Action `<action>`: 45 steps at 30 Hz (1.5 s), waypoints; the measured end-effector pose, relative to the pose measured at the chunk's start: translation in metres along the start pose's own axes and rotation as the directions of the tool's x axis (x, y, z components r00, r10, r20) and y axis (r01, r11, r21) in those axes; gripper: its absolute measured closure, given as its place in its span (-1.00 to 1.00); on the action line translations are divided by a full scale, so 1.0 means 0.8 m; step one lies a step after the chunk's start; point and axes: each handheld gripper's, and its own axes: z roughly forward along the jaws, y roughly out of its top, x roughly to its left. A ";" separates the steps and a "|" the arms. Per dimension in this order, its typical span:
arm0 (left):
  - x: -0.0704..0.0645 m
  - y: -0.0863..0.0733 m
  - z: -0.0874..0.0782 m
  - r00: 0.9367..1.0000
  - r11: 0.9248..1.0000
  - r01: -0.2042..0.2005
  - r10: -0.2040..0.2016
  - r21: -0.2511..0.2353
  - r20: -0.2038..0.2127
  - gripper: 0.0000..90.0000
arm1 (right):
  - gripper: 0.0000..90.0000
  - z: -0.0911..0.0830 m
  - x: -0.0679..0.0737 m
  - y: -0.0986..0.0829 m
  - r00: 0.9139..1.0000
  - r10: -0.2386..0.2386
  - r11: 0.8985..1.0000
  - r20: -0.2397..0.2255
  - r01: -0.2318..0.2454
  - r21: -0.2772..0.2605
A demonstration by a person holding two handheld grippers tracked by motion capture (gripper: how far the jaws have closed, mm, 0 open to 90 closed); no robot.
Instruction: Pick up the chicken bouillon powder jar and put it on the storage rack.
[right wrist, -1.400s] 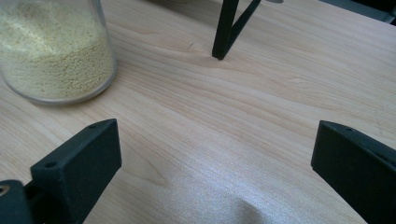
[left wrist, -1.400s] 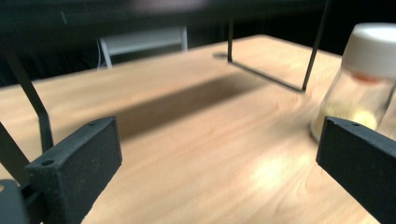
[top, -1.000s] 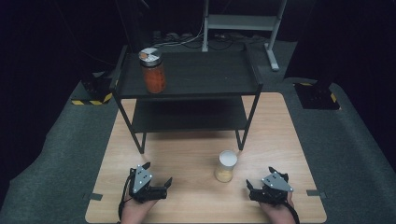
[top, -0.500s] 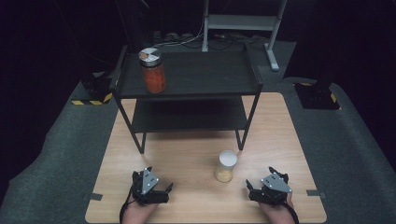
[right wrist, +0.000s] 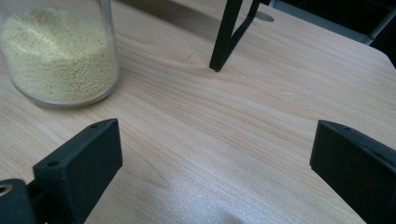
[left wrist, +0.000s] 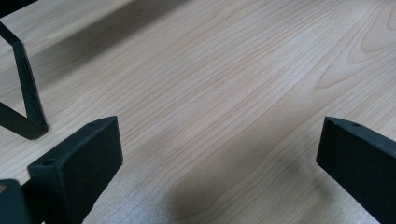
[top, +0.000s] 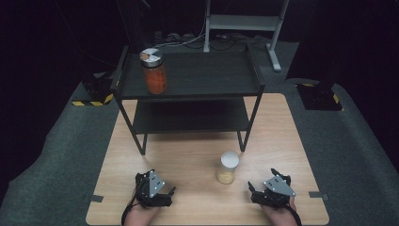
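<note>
Both claws sit low at the near edge of the tabletop [top: 197, 155] in the high view: the left claw [top: 170, 194] at near left, the right claw [top: 251, 192] at near right, each with its jaws apart and holding nothing. Between them, nearer the right claw and a little farther off, stands a jar of pale yellow grains [top: 228, 167], upright with a white lid. A black two-tier shelf [top: 211, 89] spans the far half of the tabletop, and a jar of orange contents [top: 154, 71] stands upright on the left end of its top tier.

From the left gripper view, the left claw [left wrist: 219, 154] has its two black jaws spread wide over bare wood, nothing between them. One black shelf leg [left wrist: 28, 98] meets the tabletop [left wrist: 210, 84] at the far left.

From the right gripper view, the right claw [right wrist: 215, 158] is likewise spread wide and empty. The jar of pale yellow grains [right wrist: 58, 51] stands on the wood at far left, clear of the jaws and outside the gap between them. A shelf leg [right wrist: 224, 37] lands on the tabletop [right wrist: 261, 112] farther off, near the middle.
</note>
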 end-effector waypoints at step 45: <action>0.010 -0.004 -0.006 0.999 1.000 0.008 -0.008 0.003 0.044 -0.97 | -1.00 -0.016 0.017 0.020 0.993 0.020 0.992 -0.113 -0.034 -0.123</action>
